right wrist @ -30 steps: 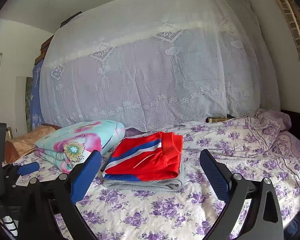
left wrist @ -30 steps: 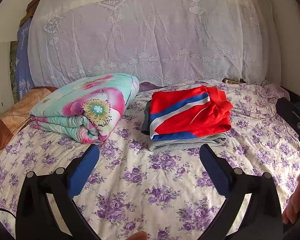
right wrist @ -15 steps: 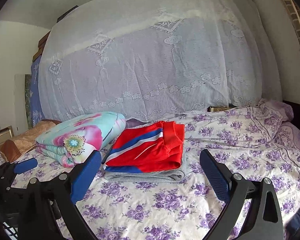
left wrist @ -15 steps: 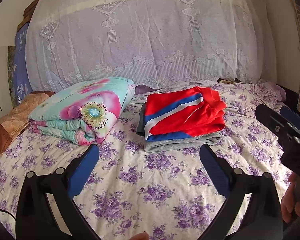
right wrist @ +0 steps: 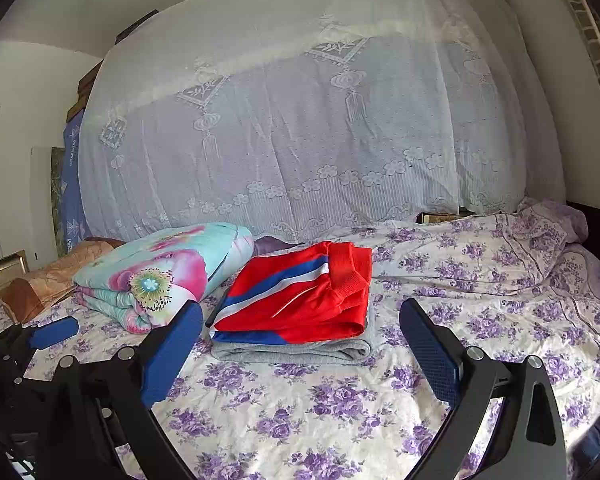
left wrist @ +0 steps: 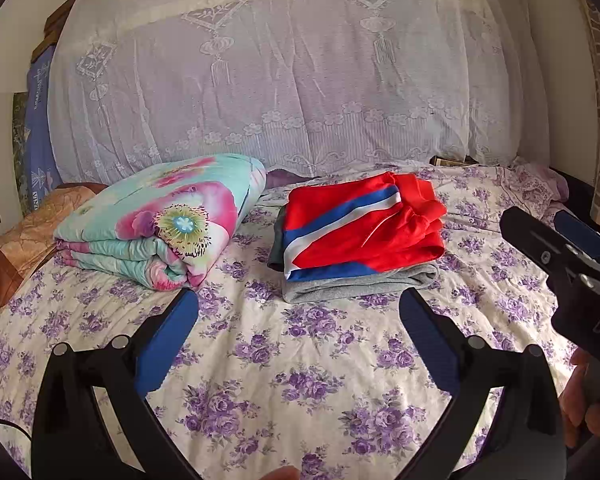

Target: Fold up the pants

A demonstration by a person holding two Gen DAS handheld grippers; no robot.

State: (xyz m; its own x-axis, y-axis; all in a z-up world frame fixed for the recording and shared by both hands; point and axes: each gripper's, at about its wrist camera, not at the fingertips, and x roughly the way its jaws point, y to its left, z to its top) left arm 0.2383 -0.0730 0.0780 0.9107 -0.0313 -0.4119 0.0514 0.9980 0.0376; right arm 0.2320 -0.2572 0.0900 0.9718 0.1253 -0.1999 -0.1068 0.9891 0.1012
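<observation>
Since a second ago both views have tipped a little upward and shifted, so that the right tool (left wrist: 556,240) now reaches further into the left wrist view from its right edge, while the folded stack sits a touch lower in the right wrist view.

Nearest the cameras, the left tool (left wrist: 298,336) hovers over bare floral sheet with its blue pads wide apart and nothing between them. The right tool (right wrist: 300,348) is likewise spread and empty, held above the near part of the bed (right wrist: 340,420). A hand (left wrist: 580,396) grips the right tool's handle at the near right.

Further in, toward the middle of the bed, lie the red pants (left wrist: 364,228) with a blue and white stripe, already folded into a compact block and resting on top of a folded grey garment (left wrist: 360,284). Neither tool touches them. Just beside the stack, on its left, sits a rolled floral quilt (left wrist: 160,220), and a tan pillow (left wrist: 24,236) lies at the bed's left edge. Behind everything, a white lace net (left wrist: 300,80) drapes along the far edge.

Judging by the tidy stack, the folding looks finished and the tools appear to be clear of it. If any move remains, it would call only for a light squaring of the top layer's bunched right end without dragging the grey piece below.
</observation>
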